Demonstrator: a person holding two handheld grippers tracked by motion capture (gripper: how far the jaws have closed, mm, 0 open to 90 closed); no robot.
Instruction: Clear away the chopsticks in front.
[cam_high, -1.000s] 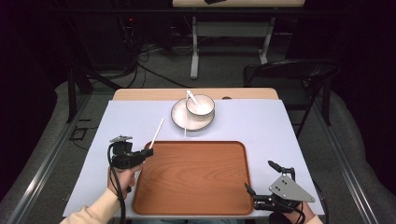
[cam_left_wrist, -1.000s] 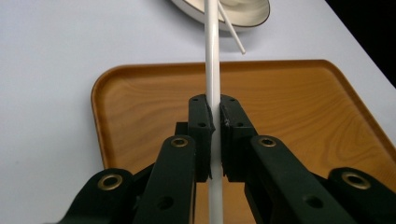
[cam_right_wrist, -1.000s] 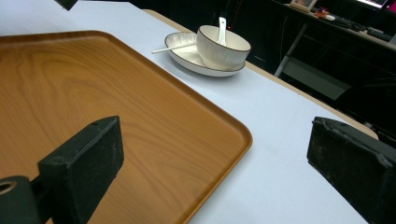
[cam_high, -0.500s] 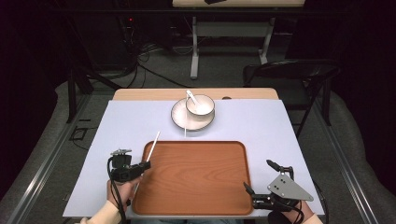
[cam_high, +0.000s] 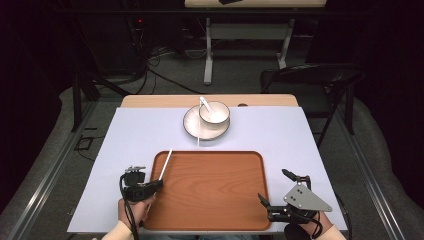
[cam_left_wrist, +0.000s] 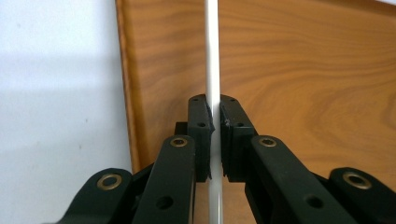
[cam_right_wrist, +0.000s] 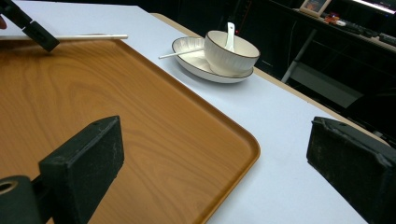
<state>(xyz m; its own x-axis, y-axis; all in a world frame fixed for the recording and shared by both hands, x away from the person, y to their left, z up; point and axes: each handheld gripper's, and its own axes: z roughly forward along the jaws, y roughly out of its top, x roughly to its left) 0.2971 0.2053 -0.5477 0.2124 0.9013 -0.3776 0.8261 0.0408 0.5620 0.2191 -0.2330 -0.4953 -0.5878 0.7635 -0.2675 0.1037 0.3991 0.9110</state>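
Left tool (cam_high: 156, 184) pinches a white chopstick (cam_high: 165, 164) between both pads, jaws pressed tight on it; seen close in the left gripper view (cam_left_wrist: 212, 70). The chopstick lies at a slant above the left edge of the wooden tray (cam_high: 215, 210), its far tip just past the tray's top-left corner. Right tool (cam_high: 275, 187) sits at the tray's lower right corner, jaws spread wide, nothing between them. Beyond the tray on the bench (cam_high: 100, 165): a white plate (cam_high: 192, 127) carrying a ribbed bowl (cam_high: 215, 114) with a spoon (cam_high: 204, 102) in it. A second chopstick (cam_high: 198, 136) rests on the plate's rim.
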